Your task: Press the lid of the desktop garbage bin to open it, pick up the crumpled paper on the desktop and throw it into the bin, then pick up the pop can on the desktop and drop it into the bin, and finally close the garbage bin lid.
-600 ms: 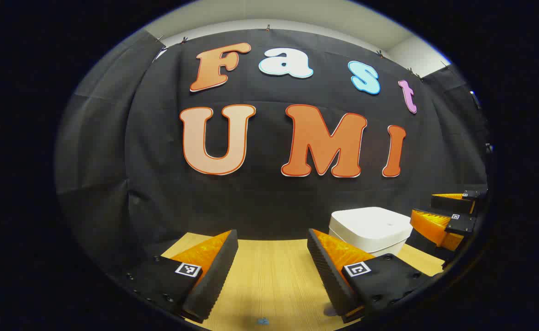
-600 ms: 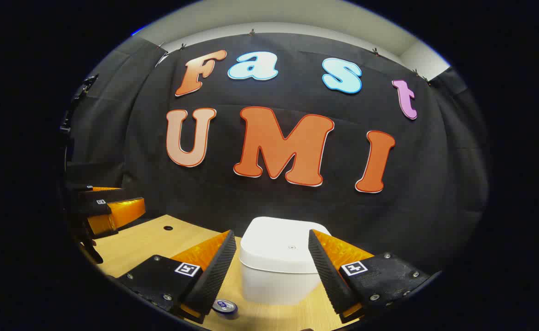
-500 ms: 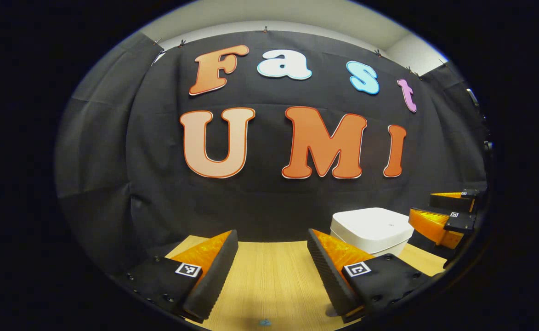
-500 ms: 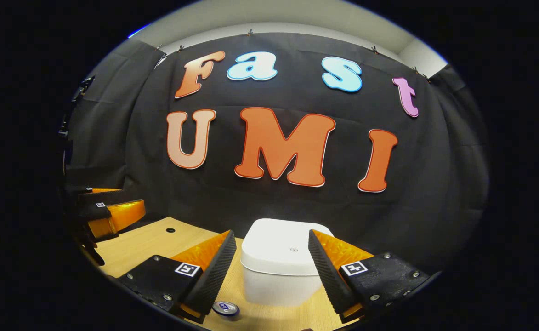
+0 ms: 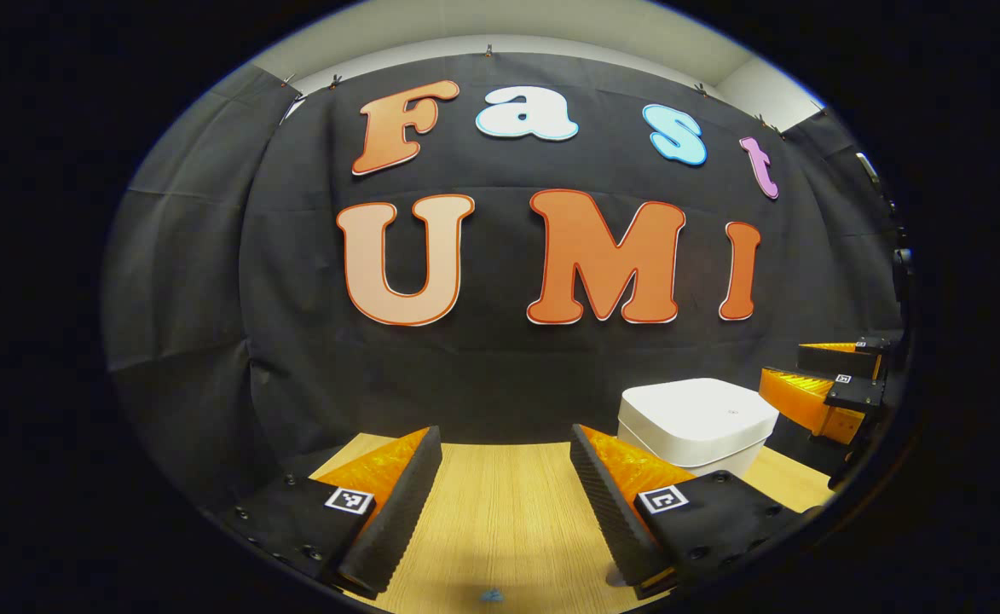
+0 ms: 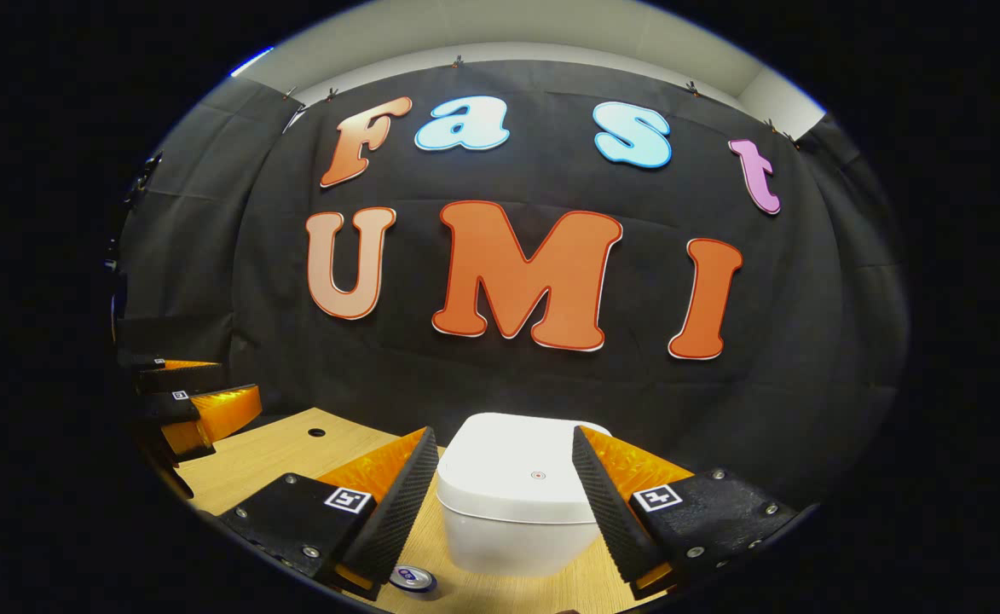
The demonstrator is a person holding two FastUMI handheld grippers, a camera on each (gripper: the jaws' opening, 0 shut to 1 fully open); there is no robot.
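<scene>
White rounded-square plastic desktop garbage bin [image 6: 517, 503]: upright on the light wood-grain desktop [image 6: 269, 452], lid [image 6: 525, 469] closed and seated flat, with a small dot at its centre. In the left gripper view the bin [image 5: 696, 422] stands at 4 o'clock. Silver-topped pop can [image 6: 413, 579]: upright, only the top visible, at 7 o'clock from the bin, near but apart.

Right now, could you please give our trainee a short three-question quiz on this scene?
1. True or false: the bin lid is shut.
2. What lies on the table by the right gripper, near its left finger? A) pop can B) cup C) spoon
3. Fill in: both the left gripper and the right one are ____ and hold nothing.

Key: 1 true. 2 A, the can. 3 open.
</scene>
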